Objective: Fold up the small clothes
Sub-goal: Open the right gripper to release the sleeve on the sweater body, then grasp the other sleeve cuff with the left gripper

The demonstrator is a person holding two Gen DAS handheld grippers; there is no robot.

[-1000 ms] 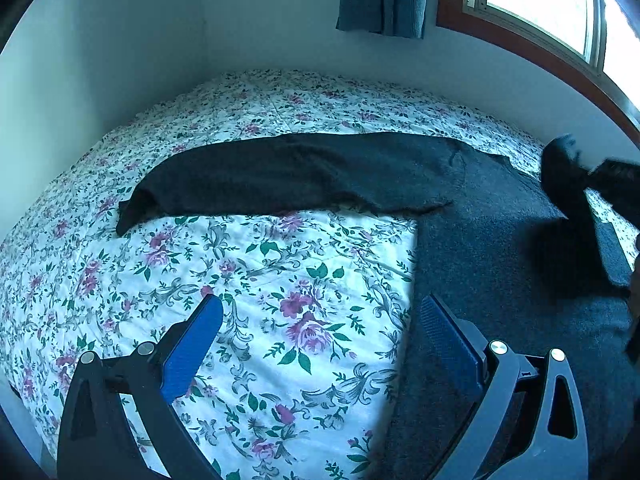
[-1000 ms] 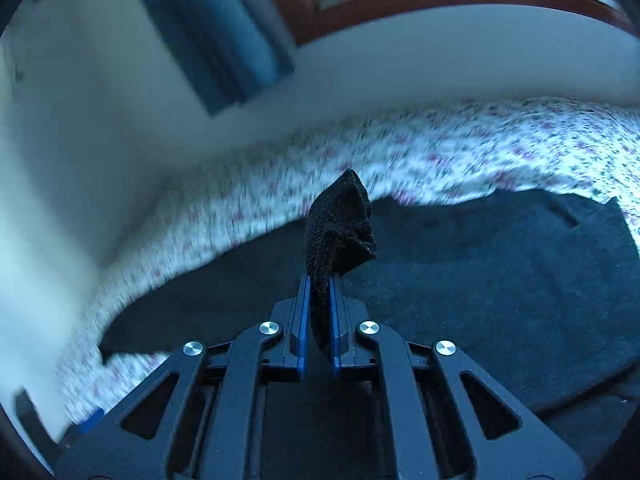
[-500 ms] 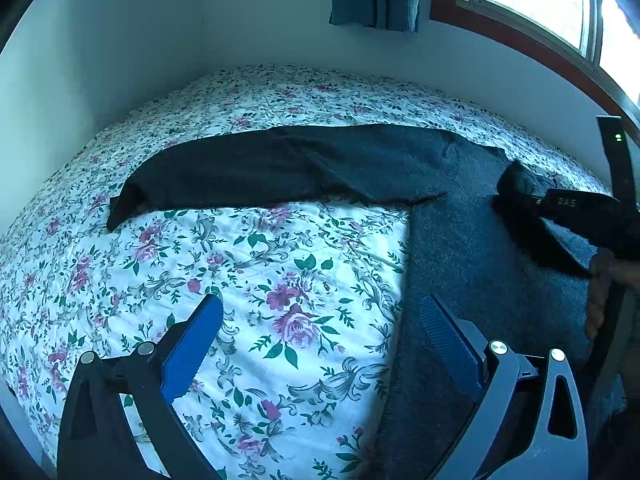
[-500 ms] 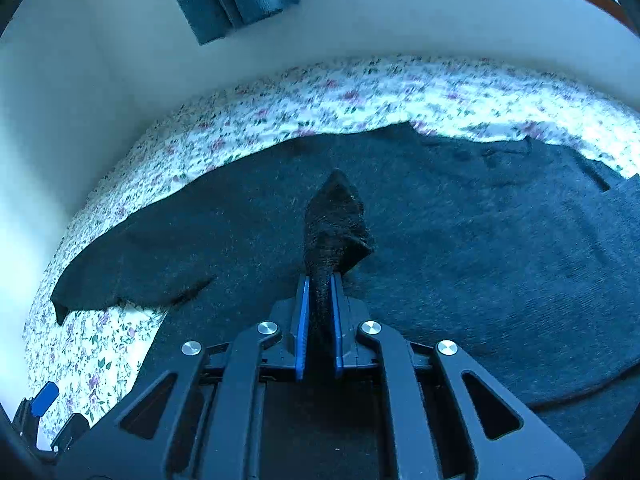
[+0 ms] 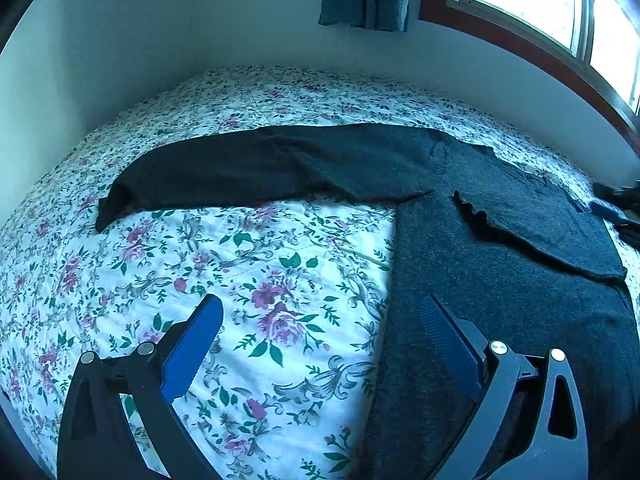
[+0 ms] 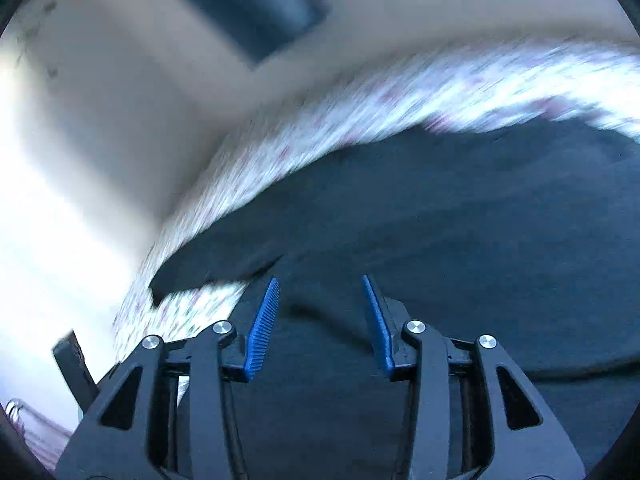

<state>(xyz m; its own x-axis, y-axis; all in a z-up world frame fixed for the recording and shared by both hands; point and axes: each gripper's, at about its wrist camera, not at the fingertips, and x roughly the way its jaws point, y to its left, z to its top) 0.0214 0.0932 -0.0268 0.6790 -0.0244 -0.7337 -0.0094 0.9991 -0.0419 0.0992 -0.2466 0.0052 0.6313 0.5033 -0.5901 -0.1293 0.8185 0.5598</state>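
My left gripper (image 5: 320,320) hovers, fingers wide, over the sweater (image 5: 500,280) edge on the bed (image 5: 200,260); right gripper (image 6: 320,308) fingers opening, gripping nothing.

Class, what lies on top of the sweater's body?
One sleeve lies folded across the sweater. The bedspread beneath is hidden wherever the sweater covers it.

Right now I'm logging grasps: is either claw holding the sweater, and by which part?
Nothing is held. The right claw is opening with no sweater fabric between its pads; the left claw stands open over the bedspread.
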